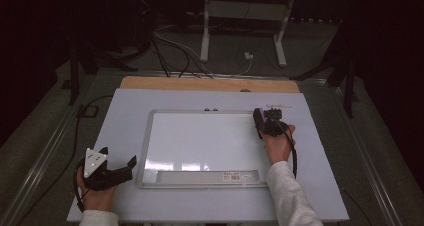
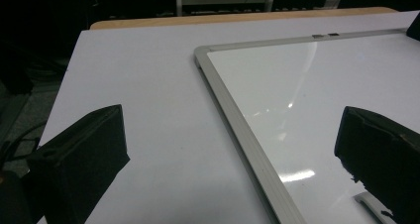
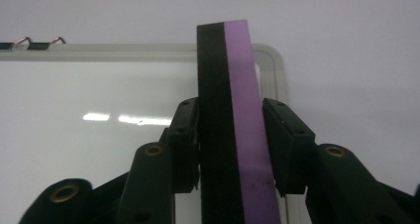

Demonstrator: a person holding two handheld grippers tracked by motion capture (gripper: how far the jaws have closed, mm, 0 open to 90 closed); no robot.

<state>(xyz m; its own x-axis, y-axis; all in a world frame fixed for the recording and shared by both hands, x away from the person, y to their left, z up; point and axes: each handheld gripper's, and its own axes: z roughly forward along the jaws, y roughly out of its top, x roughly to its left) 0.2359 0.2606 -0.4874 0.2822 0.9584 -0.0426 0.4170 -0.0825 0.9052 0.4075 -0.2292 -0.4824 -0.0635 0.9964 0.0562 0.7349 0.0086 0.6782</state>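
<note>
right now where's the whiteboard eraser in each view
High view: the eraser is at the whiteboard's far right corner, in the right gripper.
Left gripper view: a dark bit at the top right edge may be that gripper; the eraser itself can't be told apart.
Right gripper view: centre, upright between the jaws, black and purple.
Shared landmark: the whiteboard's silver frame.

White tabletop [image 1: 125,116], wooden strip along its far edge. One metal-framed whiteboard [image 1: 200,146] lies flat on it, between the left tongs [image 1: 118,158] and right tongs [image 1: 265,121].
</note>
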